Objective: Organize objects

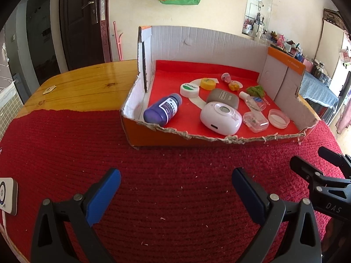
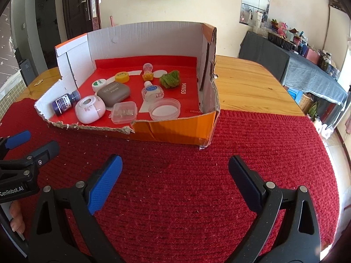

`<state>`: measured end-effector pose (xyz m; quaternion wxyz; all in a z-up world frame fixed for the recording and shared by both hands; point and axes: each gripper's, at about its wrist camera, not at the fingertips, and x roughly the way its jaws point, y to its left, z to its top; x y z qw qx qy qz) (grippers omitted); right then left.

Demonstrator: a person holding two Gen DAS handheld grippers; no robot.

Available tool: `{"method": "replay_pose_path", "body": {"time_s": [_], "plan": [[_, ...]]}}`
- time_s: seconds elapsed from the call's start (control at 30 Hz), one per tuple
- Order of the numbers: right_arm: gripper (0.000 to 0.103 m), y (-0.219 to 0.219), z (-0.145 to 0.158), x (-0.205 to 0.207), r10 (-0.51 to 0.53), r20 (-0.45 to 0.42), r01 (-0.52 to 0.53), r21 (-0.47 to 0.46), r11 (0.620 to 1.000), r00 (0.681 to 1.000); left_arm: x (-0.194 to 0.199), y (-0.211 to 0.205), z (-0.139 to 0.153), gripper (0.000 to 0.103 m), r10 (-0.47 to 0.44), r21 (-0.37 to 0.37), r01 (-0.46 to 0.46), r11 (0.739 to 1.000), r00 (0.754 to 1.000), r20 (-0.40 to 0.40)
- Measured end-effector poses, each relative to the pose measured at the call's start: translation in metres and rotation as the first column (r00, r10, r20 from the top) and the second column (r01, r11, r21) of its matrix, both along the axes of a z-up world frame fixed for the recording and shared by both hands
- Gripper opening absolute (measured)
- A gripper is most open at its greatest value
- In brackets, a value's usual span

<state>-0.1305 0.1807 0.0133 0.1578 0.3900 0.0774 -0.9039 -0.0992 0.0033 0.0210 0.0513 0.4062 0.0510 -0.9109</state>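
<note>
1. On the red knitted mat point(image 1: 153, 197) that covers the near part of the wooden table point(image 1: 87, 83) stands an orange cardboard box point(image 1: 153, 131) with a torn front edge and a red floor.
2. Left gripper point(image 1: 175, 195): jaws spread wide, nothing between them, positioned over the mat in front of the box.
3. Right gripper point(image 2: 175, 182): jaws spread wide, nothing held, also over the mat short of the box.
4. Box contents, left side: a purple bottle point(image 1: 162, 109) lying on its side near the left wall; a white round jar with green lid label point(image 1: 189, 89) behind it.
5. Centre: a white oval device point(image 1: 220, 118) touching a grey case point(image 1: 222, 100); a yellow jar point(image 1: 208, 83) further back.
6. Right side: a clear plastic box point(image 1: 255, 121), a round clear lid point(image 1: 279, 118), a small clear bottle point(image 1: 252, 102), and a green tuft point(image 1: 255, 90).
7. A white device with a dark rim point(image 1: 7, 195) lies on the mat at the left edge.
</note>
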Motion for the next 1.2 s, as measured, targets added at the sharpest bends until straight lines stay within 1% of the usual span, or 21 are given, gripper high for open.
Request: {"method": "replay_pose_path", "body": {"time_s": [0.17,0.3,0.6,1.2], "plan": [[0.099,0.004,-0.011,-0.006,-0.025,0.067,0.024,0.010,1.000,0.997,-0.005,0.000,-0.008,0.103,0.000,0.003,0.000,1.000,0.999,0.048],[0.099,0.003,-0.017,-0.007,-0.030,0.102,0.027,0.032,0.999,0.994,-0.006,0.002,-0.010,0.103,0.003,-0.015,-0.003,1.000,0.998,0.060],[0.102,0.003,-0.018,-0.004,-0.048,0.106,0.044,0.041,0.998,0.993,-0.006,0.005,-0.010,0.103,0.000,-0.040,0.003,0.999,0.997,0.081],[0.103,0.005,-0.017,-0.004,-0.052,0.105,0.048,0.041,0.998,0.993,-0.006,0.005,-0.012,0.103,0.005,-0.040,-0.002,0.999,0.997,0.080]]}}
